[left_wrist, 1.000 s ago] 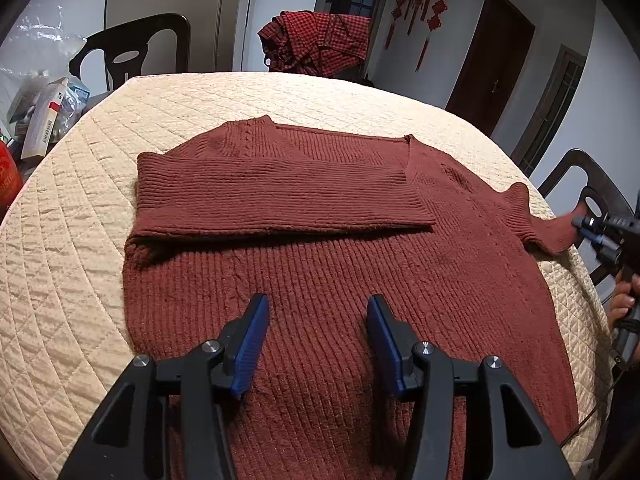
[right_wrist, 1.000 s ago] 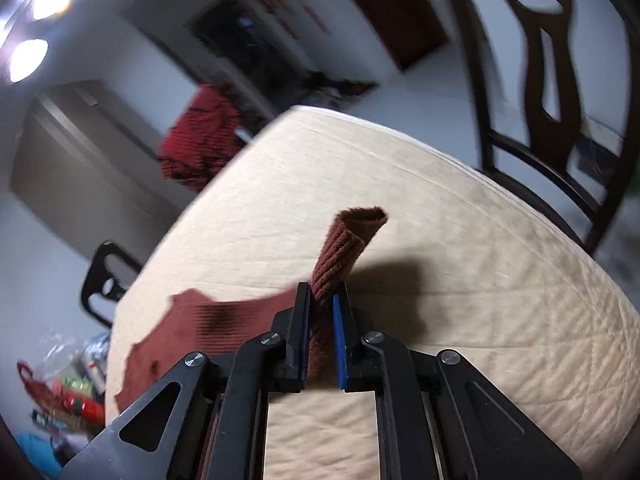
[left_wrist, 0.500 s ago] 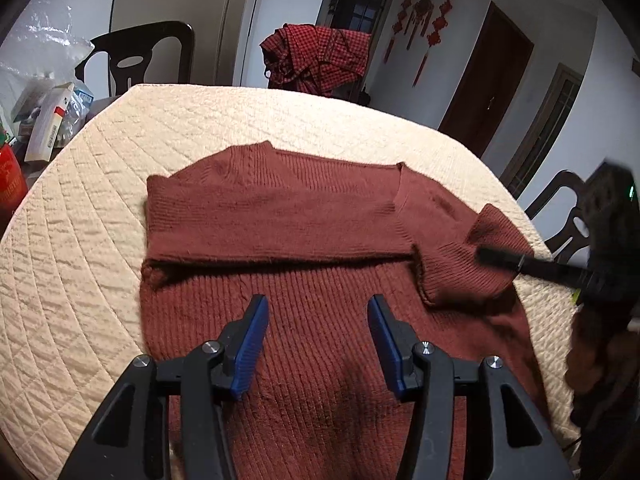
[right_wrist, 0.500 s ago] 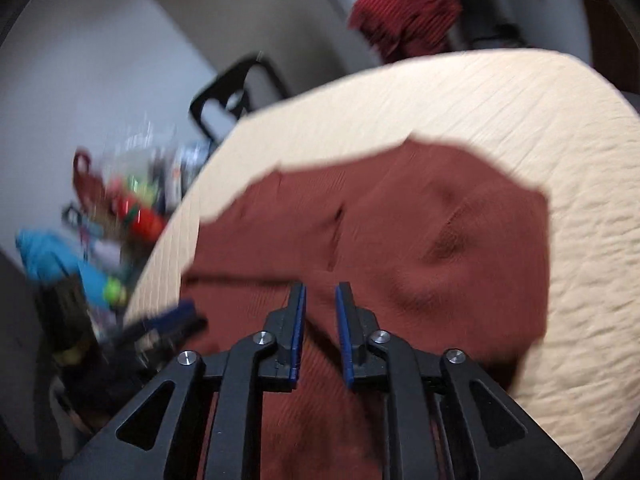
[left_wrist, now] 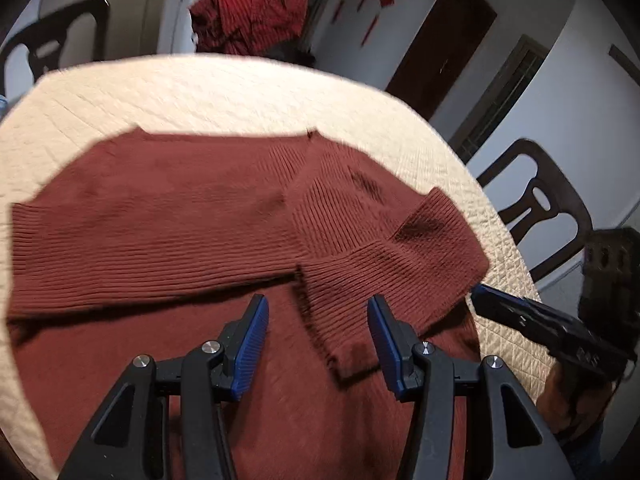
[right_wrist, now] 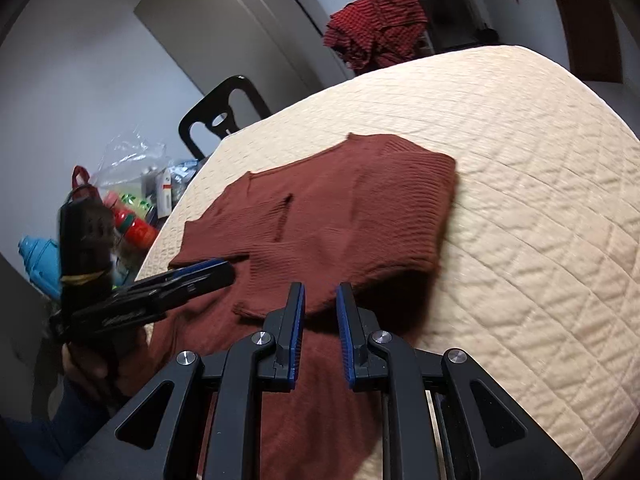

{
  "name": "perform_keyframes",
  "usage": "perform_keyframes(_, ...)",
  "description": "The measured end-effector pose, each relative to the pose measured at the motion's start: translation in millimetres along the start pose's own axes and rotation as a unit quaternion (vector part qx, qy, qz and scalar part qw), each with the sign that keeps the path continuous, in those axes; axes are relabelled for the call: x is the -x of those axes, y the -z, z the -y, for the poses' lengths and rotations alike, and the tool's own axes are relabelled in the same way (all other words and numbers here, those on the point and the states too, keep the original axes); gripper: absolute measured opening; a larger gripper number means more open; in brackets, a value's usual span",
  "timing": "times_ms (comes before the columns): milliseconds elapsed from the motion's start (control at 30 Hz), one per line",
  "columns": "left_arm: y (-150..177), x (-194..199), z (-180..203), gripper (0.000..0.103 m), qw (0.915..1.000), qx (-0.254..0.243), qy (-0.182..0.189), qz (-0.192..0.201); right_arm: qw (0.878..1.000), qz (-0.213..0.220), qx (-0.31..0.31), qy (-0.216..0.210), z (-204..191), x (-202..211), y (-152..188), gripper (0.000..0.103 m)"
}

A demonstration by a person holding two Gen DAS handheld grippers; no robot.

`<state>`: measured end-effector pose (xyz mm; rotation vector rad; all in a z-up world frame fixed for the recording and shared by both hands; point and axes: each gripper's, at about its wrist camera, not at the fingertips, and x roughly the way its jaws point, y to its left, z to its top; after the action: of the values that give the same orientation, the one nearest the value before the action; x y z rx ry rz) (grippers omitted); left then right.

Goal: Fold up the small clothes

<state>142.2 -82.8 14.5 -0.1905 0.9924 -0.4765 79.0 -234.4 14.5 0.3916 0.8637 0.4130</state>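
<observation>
Two grippers (left_wrist: 316, 340) (right_wrist: 320, 320), one sweater (left_wrist: 160, 220)

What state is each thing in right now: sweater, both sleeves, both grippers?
Sweater: flat on the quilted table cover, partly folded.
Left-side sleeve: folded across the body.
Right-side sleeve: folded in over the body, cuff near the middle.
Left gripper: open, empty, above the sweater.
Right gripper: jaws slightly apart, nothing between them.
Checked red cloth: bunched beyond the table.
</observation>
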Motion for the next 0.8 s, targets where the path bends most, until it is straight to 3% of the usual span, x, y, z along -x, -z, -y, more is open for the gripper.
perform_keyframes(33,-1,-7,1,0.051,1.0000,0.001,-0.001,-0.008,1.000,0.000,-0.001,0.003,1,0,0,0.017)
perform_keyframes(100,-1,-11,6,0.027,0.9998,-0.012,-0.014,-0.002,1.000,0.000,0.000,0.008,4,0,2,0.017)
perform_keyframes(167,-2,-12,10,0.006,0.9999,-0.013,-0.001,-0.006,1.000,0.000,0.001,0.006,6,0,3,0.017)
perform_keyframes(333,-22,18,20,0.006,0.9977,-0.030,0.031,0.052,1.000,-0.002,0.005,0.010,8,-6,-4,0.017)
perform_keyframes(467,-44,40,1,0.006,0.9956,-0.014,0.024,0.090,1.000,0.003,0.014,0.018,5,-13,-14,0.017)
perform_keyframes(667,-46,11,-54,0.006,0.9984,0.040,-0.010,0.039,0.999,-0.022,0.025,0.037,6,-28,-16,0.017)
perform_keyframes(800,-33,5,-67,0.008,0.9977,0.060,-0.014,0.028,0.999,-0.012,0.024,0.029,6,-22,-16,0.017)
